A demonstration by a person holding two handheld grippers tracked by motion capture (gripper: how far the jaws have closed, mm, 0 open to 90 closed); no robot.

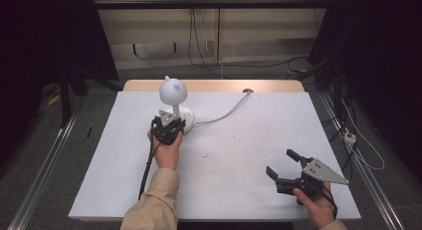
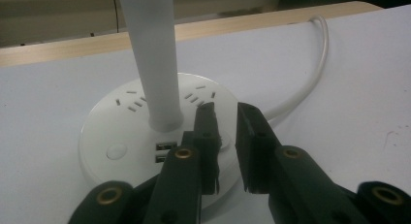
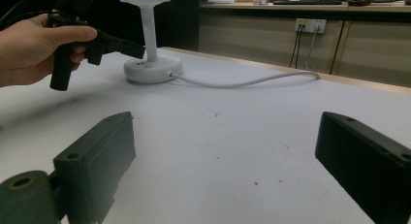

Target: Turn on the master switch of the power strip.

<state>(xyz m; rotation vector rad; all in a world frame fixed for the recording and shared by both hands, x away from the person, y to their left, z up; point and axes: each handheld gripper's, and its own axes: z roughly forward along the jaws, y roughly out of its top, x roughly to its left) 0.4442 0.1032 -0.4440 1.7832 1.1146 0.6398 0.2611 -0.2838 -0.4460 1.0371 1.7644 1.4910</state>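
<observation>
A white desk lamp stands at the back left of the table, with a round head (image 1: pixel 172 90), a stem (image 2: pixel 155 64) and a round base (image 2: pixel 116 132) that carries sockets and two USB ports. Its white cable (image 1: pixel 226 114) runs off to the back right. My left gripper (image 1: pixel 173 122) hangs over the right front of the base (image 1: pixel 187 118), and its jaws stand a narrow gap apart with nothing between them (image 2: pixel 227 110). Near the front right corner my right gripper (image 1: pixel 280 162) is wide open over bare table (image 3: pixel 228 121) and faces the lamp base (image 3: pixel 152 69).
The white table top (image 1: pixel 249 190) has a wooden strip (image 1: pixel 214 85) along its back edge. The lamp cable (image 3: pixel 242 82) crosses the back half of the table. Loose cables (image 1: pixel 358 150) lie on the floor to the right.
</observation>
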